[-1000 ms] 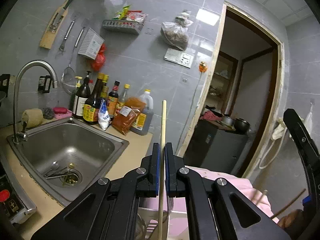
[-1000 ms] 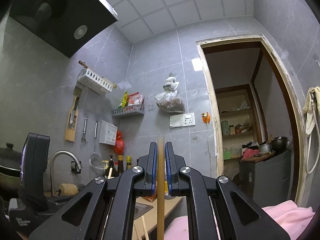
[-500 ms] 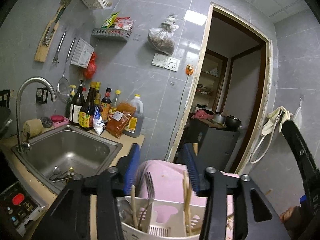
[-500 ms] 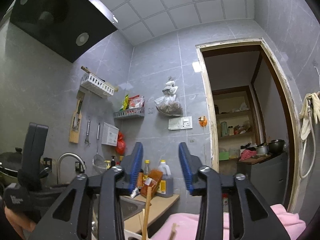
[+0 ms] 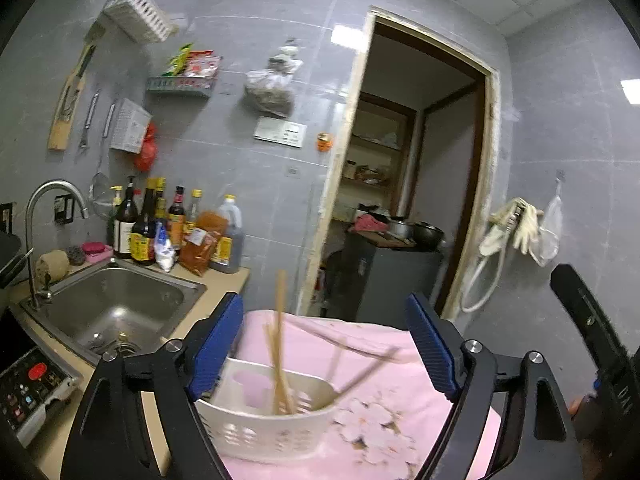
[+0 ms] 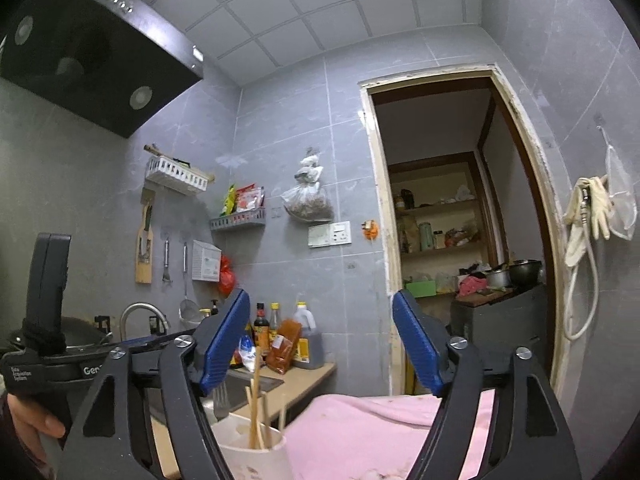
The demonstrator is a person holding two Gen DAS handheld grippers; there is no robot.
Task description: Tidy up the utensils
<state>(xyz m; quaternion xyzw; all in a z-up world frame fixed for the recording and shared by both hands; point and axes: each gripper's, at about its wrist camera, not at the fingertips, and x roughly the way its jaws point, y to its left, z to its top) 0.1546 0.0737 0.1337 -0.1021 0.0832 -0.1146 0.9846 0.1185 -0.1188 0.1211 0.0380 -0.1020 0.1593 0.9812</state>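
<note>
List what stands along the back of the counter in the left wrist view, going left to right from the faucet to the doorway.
Faucet → yellow sponge → pink soap dish → cluster of dark sauce bottles → orange spice bag → large oil jug → door frame.

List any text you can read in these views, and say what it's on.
"Gen": white letters, cut off, on the left tool's body.
Small white print on the same body: too small to read.
Letters on the right tool's body: unreadable.
Sauce bottle labels, wall packets, cooker panel: blurred, unreadable.
</note>
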